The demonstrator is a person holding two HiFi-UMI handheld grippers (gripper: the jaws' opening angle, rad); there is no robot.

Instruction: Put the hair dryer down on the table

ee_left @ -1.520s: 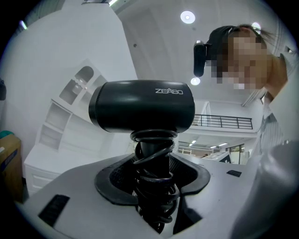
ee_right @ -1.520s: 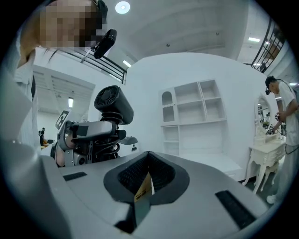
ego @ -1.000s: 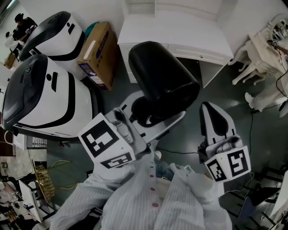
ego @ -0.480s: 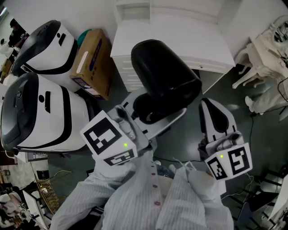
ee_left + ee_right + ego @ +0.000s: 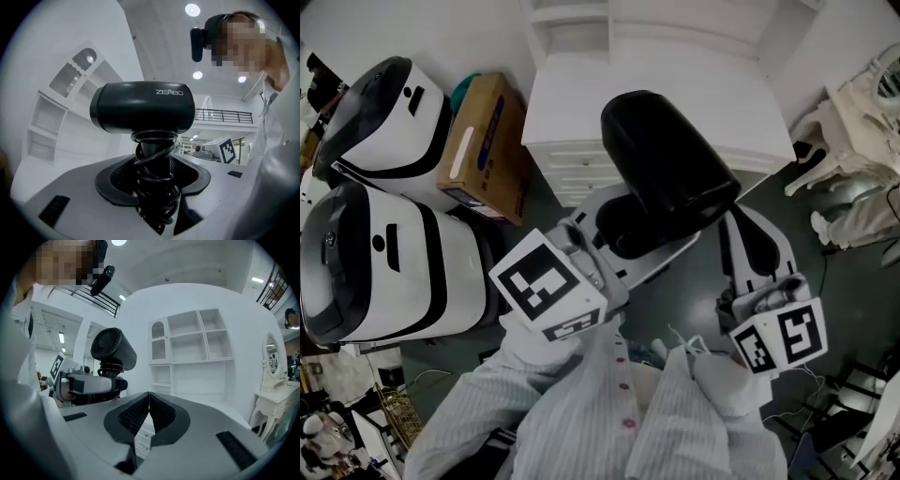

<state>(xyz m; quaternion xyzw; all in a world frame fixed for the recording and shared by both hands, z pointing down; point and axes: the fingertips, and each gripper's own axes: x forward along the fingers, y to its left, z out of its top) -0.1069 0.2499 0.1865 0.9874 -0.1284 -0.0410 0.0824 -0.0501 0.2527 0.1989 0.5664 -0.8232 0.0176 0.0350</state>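
The black hair dryer (image 5: 667, 176) stands upright in the air in front of the white table (image 5: 581, 103), its barrel over the table's front edge in the head view. My left gripper (image 5: 623, 230) is shut on its handle, which has the black cord (image 5: 154, 187) coiled around it. In the left gripper view the hair dryer's barrel (image 5: 143, 108) lies crosswise above the jaws. My right gripper (image 5: 742, 220) hangs to the right of the dryer, shut and empty. The right gripper view shows the hair dryer (image 5: 112, 350) and the left gripper (image 5: 91, 383) at its left.
A cardboard box (image 5: 483, 141) leans left of the table. Two large white-and-black machines (image 5: 384, 108) (image 5: 375, 258) stand further left. White chair legs (image 5: 839, 131) are at the right. A white shelf unit (image 5: 192, 352) rises behind the table, with a vanity (image 5: 276, 399) to its right.
Both grippers and the hair dryer have moved toward the white table; the table and box now lie closer under the dryer. Neither grip has changed.
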